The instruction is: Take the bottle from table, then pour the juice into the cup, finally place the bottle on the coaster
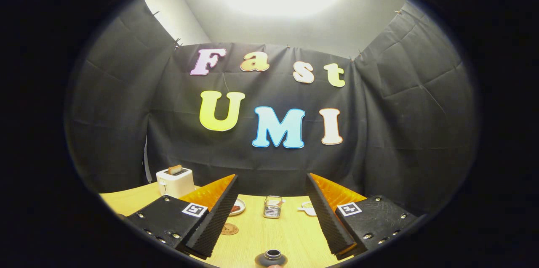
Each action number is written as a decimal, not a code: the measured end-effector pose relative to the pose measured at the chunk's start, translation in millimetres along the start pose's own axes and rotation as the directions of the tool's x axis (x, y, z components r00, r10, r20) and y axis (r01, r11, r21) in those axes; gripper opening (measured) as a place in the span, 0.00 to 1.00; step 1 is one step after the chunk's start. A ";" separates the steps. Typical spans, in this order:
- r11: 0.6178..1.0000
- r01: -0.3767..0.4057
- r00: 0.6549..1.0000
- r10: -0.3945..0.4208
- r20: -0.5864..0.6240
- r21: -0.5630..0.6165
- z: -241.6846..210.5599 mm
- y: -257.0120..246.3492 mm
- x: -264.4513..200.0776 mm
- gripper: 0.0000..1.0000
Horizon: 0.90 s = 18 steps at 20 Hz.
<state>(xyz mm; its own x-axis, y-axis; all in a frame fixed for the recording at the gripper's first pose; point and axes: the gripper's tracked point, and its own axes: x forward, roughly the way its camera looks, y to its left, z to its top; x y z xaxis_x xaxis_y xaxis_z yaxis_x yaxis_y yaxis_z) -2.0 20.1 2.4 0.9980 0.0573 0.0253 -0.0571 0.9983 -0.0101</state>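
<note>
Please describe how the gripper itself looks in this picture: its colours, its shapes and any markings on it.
The gripper has two wedge-shaped fingers with orange outer sides and black ribbed foam pads on the inner faces. Each finger sits on a black block fastened with silver screws, and each block carries a square black-and-white marker. No cables can be seen.

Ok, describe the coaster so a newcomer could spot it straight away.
Start at the white toaster at the far corner of the wooden table. Come nearer, past the small white plate, to the open gripper's finger on that side. The coaster lies beside it: a flat brown disc, nothing on it.
</note>
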 end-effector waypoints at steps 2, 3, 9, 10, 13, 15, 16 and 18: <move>1.000 -0.001 1.000 0.001 -0.001 0.013 -1.7 -0.2 0.3 0.97; 1.000 -0.002 1.000 0.002 -0.003 0.017 -4.2 -0.4 -0.3 0.97; 0.998 -0.016 0.999 0.018 -0.038 0.055 -34.5 -0.3 -4.3 0.97; 0.998 -0.020 0.998 0.023 -0.051 0.058 -43.2 -0.3 -4.8 0.97; 0.998 -0.028 0.996 0.033 -0.088 0.062 -68.7 -3.3 -7.8 0.97; 0.998 -0.032 0.992 0.038 -0.118 0.053 -87.0 -5.5 -7.0 0.97; 0.998 -0.035 0.990 0.041 -0.134 0.050 -95.3 -5.9 -6.9 0.97; 0.998 -0.043 0.986 0.050 -0.159 0.047 -109.6 -6.1 -7.2 0.97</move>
<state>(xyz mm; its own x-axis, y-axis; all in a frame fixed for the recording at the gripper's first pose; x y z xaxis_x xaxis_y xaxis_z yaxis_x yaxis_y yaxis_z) -6.0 12.7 -107.3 0.9853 0.1046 -0.1349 -0.1007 0.9943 0.0356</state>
